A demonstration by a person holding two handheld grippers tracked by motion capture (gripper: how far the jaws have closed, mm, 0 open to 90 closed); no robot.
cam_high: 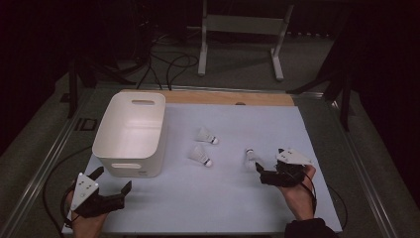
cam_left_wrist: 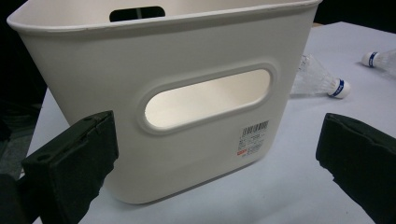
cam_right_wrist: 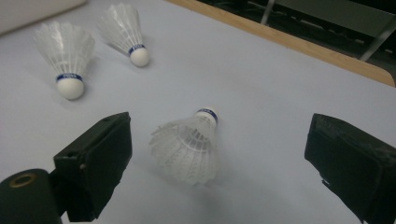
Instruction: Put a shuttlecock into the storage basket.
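Right tongs (cam_right_wrist: 215,154), jaws spread, are straddling the nearest shuttlecock (cam_right_wrist: 189,144), feathers toward them, cork pointing away; left tongs (cam_high: 113,187) are waiting spread

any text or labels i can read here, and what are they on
Nothing can be quoted as it reads.
Sticker on the bin: a barcode and lines of small print, some red, too small to read.
Blue bands on the shuttlecocks: faint marks, too blurred to read.
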